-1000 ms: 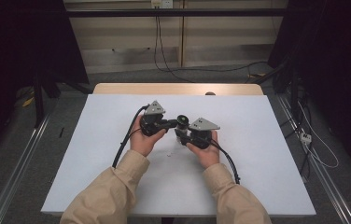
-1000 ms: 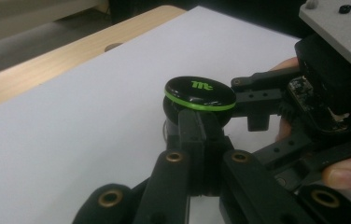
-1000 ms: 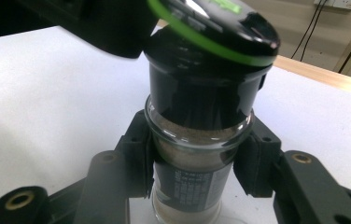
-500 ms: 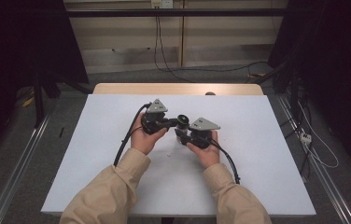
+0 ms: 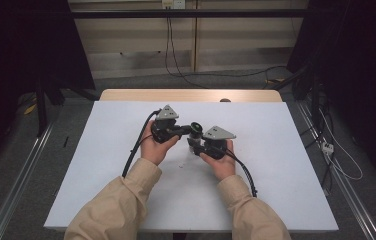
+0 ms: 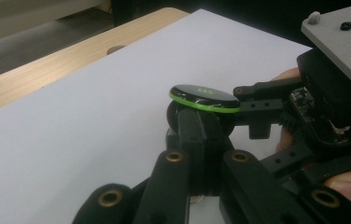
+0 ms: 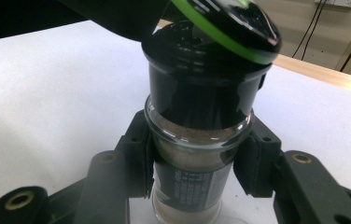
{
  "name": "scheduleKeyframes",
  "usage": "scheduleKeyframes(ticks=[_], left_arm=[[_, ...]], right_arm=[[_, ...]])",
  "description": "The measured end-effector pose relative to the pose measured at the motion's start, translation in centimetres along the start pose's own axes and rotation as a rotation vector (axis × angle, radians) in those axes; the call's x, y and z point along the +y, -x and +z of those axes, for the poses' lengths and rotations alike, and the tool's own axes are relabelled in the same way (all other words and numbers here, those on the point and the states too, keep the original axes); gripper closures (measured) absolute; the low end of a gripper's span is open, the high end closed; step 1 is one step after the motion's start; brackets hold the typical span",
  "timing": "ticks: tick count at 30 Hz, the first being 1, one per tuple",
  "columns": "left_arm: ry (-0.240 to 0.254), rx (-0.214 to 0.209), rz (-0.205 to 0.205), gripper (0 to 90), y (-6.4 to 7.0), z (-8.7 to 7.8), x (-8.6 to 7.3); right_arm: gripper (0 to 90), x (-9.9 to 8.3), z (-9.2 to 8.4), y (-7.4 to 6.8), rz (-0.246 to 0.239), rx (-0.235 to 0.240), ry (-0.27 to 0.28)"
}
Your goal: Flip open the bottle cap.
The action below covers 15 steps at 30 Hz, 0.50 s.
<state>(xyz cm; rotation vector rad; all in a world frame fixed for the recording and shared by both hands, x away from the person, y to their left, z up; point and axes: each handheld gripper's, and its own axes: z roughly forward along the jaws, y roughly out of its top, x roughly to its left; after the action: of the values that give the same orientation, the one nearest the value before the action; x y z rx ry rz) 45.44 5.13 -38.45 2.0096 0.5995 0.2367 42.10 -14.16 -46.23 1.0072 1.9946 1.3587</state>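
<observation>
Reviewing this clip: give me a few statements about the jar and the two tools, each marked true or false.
1. The right tool clamps the glass jar. True.
2. The jar is empty. False: it holds a brownish powder.
3. The lid has a green rim. True.
4. The left tool lies alone on the table. False: a hand holds it, shut at the black cap under the lid.
5. The jar lies on its side. False: it stands upright.
</observation>
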Motion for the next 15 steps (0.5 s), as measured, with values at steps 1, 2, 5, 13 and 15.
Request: scheduleKeyframes(ticks=[1,2,5,13,15], left_arm=[[0.001,0.001,0.002,90.0,-0.02,-0.01,0.01],[0.001,0.004,0.003,90.0,-0.01,0.01,0.01],[0.001,0.001,-0.002,90.0,-0.01,0.00,0.05],[0.005,-0.001,-0.006,90.0,0.00,0.01,0.23],[0.006,-0.002,-0.004,90.0,0.00,0.04,0.30]], right_arm=[[53.4,0.00,0.00,0.01,0.001,0.001,0.000],[53.4,0.00,0.00,0.01,0.001,0.000,0.000],[53.4,0.00,0.00,0.01,0.001,0.000,0.000],[53.4,0.00,0.01,0.00,0.000,-0.001,0.000],[53.4,-0.01,0.00,-0.01,0.000,-0.001,0.001]])
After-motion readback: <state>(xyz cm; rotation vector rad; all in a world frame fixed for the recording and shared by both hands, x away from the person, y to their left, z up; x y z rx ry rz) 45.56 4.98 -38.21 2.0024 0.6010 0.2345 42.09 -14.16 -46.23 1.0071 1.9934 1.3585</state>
